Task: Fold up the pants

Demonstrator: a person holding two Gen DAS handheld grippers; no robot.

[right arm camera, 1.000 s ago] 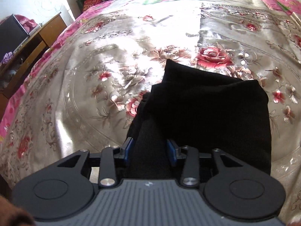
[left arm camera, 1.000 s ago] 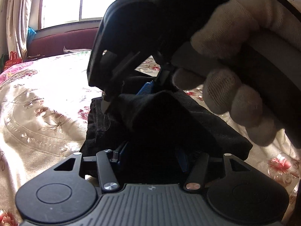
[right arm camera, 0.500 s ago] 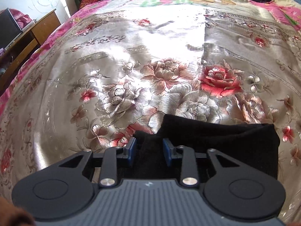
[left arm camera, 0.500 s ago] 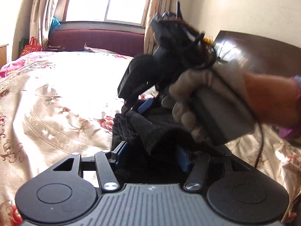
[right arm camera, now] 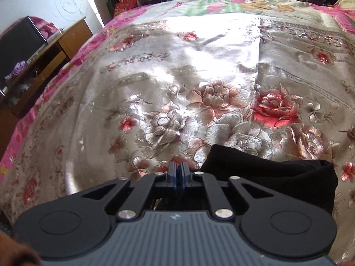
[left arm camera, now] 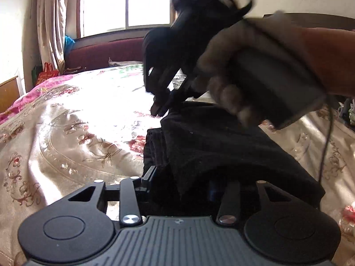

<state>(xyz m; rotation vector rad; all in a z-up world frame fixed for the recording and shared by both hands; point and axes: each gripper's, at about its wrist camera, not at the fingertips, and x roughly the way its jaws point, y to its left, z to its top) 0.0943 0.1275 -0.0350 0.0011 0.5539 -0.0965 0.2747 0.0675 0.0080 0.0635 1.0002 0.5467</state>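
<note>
Now the right gripper [right arm camera: 178,173] has let go of the pants [right arm camera: 277,177]; its fingers are pressed together, empty, just beside the fabric. Meanwhile the left gripper [left arm camera: 182,184] still pinches the folded pants [left arm camera: 221,150] on the bed [left arm camera: 66,137].

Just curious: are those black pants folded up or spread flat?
Folded: the pants lie in stacked layers on the bedspread.

Sunlit window [left arm camera: 126,2], curtain [left arm camera: 51,22]; floral bedspread [right arm camera: 199,84]; wooden desk [right arm camera: 55,51].
</note>
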